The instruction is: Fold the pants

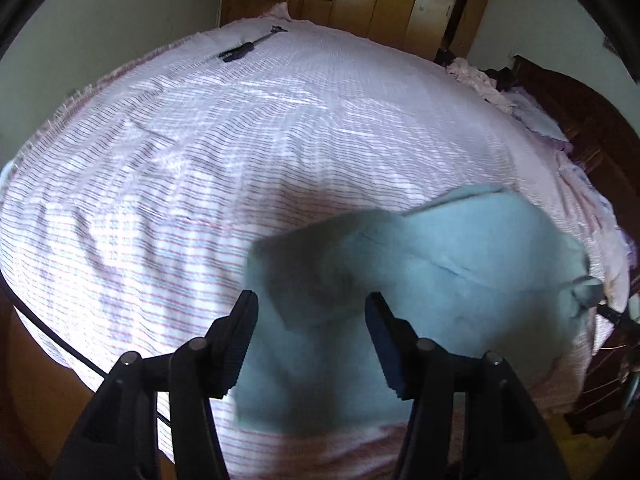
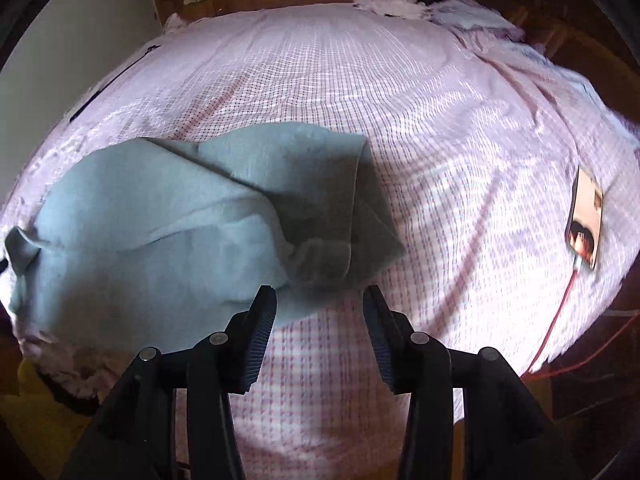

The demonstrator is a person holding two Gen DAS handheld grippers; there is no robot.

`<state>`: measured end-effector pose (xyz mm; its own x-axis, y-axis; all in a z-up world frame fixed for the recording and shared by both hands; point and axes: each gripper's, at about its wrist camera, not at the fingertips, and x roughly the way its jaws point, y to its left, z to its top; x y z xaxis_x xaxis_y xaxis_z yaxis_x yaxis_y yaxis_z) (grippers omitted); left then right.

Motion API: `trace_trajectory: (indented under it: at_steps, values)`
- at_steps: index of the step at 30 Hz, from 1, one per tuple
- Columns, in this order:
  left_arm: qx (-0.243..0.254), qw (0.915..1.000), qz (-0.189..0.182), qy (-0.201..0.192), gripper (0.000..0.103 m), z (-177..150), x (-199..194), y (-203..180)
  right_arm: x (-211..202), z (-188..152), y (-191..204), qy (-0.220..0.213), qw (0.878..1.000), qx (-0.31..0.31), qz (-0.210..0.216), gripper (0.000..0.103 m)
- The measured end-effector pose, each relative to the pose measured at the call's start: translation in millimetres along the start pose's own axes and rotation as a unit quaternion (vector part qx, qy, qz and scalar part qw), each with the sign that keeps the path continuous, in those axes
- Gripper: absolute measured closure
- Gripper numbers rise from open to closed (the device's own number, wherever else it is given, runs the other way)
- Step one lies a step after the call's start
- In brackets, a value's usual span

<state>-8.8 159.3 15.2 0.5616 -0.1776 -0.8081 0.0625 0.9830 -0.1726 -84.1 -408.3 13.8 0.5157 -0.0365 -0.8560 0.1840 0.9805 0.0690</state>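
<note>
The light blue-grey pants (image 1: 440, 280) lie folded in a bundle on the pink checked bedsheet (image 1: 240, 140), near its front edge. My left gripper (image 1: 312, 300) is open just above the bundle's left end and holds nothing. In the right wrist view the pants (image 2: 160, 220) lie to the left and centre, with a folded flap at their right end. My right gripper (image 2: 320, 292) is open above that right end and holds nothing. A small fabric corner (image 2: 20, 244) sticks up at the bundle's far left.
A black tool (image 1: 248, 48) lies on the far left of the sheet. A phone (image 2: 586, 224) with a red cable lies on the right of the bed. Crumpled clothes (image 2: 400, 4) sit by the dark wooden headboard (image 1: 580, 120). A wooden wardrobe (image 1: 400, 0) stands behind.
</note>
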Motion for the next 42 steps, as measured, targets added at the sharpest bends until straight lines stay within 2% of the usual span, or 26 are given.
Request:
trace_trajectory:
  at_steps: [3, 6, 9, 12, 16, 18, 21, 23, 25, 26, 28, 30, 34, 36, 40, 42]
  values:
    - [0.009, 0.9994, -0.025, 0.020, 0.044, 0, 0, -18, -3, -4, -4, 0.001, 0.999, 0.034, 0.034, 0.065]
    - [0.017, 0.9970, -0.065, 0.037, 0.044, 1, -1, -41, -7, -4, -11, -0.001, 0.993, 0.089, 0.080, 0.065]
    - [0.002, 0.9925, -0.106, 0.062, 0.044, 3, 7, -63, -5, 2, -21, 0.005, 0.983, 0.140, 0.119, 0.062]
    - [-0.011, 0.9877, -0.134, 0.081, 0.044, 7, 19, -83, -1, 7, -22, 0.011, 0.976, 0.167, 0.137, 0.059]
    - [-0.043, 0.9854, -0.135, 0.094, 0.044, 15, 36, -97, 8, 11, -25, 0.023, 0.965, 0.205, 0.164, 0.052]
    - [-0.060, 0.9849, -0.130, 0.098, 0.044, 22, 46, -97, 14, 13, -26, 0.028, 0.959, 0.224, 0.169, 0.052]
    - [-0.080, 0.9861, -0.112, 0.093, 0.044, 27, 59, -94, 23, 10, -35, 0.034, 0.950, 0.257, 0.175, 0.052]
    - [-0.080, 0.9896, -0.087, 0.082, 0.045, 31, 66, -95, 27, 9, -43, 0.039, 0.939, 0.288, 0.184, 0.052]
    - [-0.077, 0.9907, -0.080, 0.078, 0.047, 31, 72, -96, 28, 10, -51, 0.038, 0.932, 0.310, 0.185, 0.052]
    - [-0.079, 0.9902, -0.082, 0.081, 0.049, 30, 76, -97, 28, 10, -53, 0.037, 0.930, 0.315, 0.184, 0.052]
    - [-0.079, 0.9891, -0.090, 0.086, 0.061, 28, 81, -101, 26, 12, -58, 0.033, 0.926, 0.327, 0.185, 0.052]
    - [-0.074, 0.9891, -0.094, 0.087, 0.068, 27, 84, -103, 25, 14, -62, 0.033, 0.921, 0.340, 0.188, 0.051]
    - [-0.077, 0.9868, -0.110, 0.090, 0.087, 24, 89, -105, 27, 9, -75, 0.040, 0.901, 0.381, 0.202, 0.048]
    - [-0.076, 0.9859, -0.117, 0.092, 0.093, 23, 91, -105, 30, 5, -80, 0.046, 0.893, 0.397, 0.207, 0.048]
    - [-0.073, 0.9852, -0.129, 0.086, 0.099, 21, 87, -105, 46, 0, -93, 0.087, 0.872, 0.433, 0.212, 0.049]
    - [-0.070, 0.9849, -0.134, 0.083, 0.099, 20, 83, -105, 53, -2, -94, 0.101, 0.865, 0.440, 0.216, 0.053]
